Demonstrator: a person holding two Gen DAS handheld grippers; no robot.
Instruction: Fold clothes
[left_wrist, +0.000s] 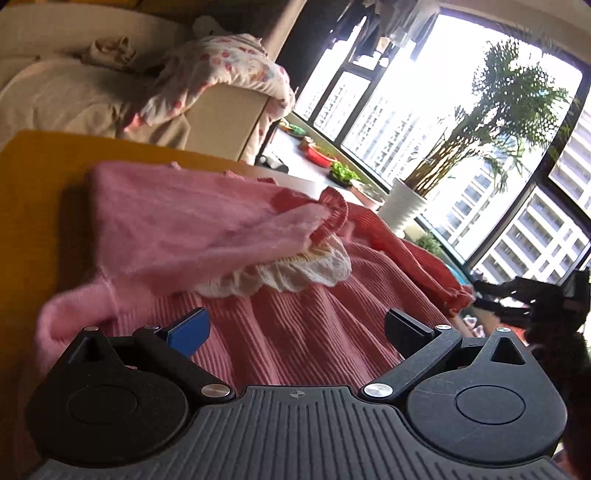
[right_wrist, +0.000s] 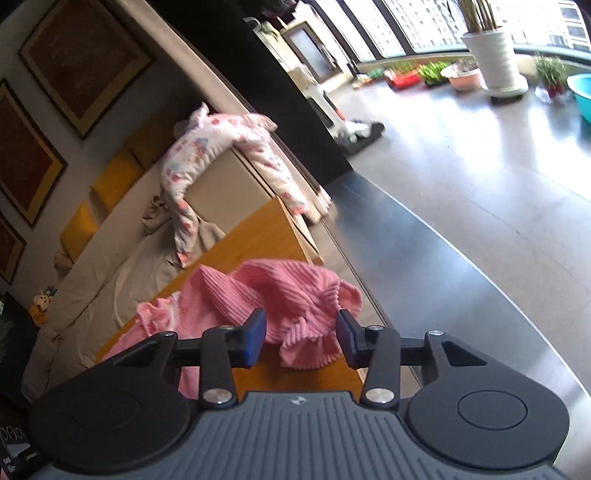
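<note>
Left gripper (left_wrist: 297, 328) jaws spread above pink sweater (left_wrist: 295, 332), right gripper (right_wrist: 301, 338) jaws released around its ruffled cuff (right_wrist: 310, 350)

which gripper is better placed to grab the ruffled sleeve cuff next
Right. The right gripper has its jaws open on either side of the pink sweater's ruffled cuff at the table edge. The left gripper hovers open over the ribbed body, away from that cuff.

A rumpled pink ribbed sweater (left_wrist: 303, 332) with a white lace collar (left_wrist: 295, 273) lies spread on the yellow table (left_wrist: 44, 206).
</note>
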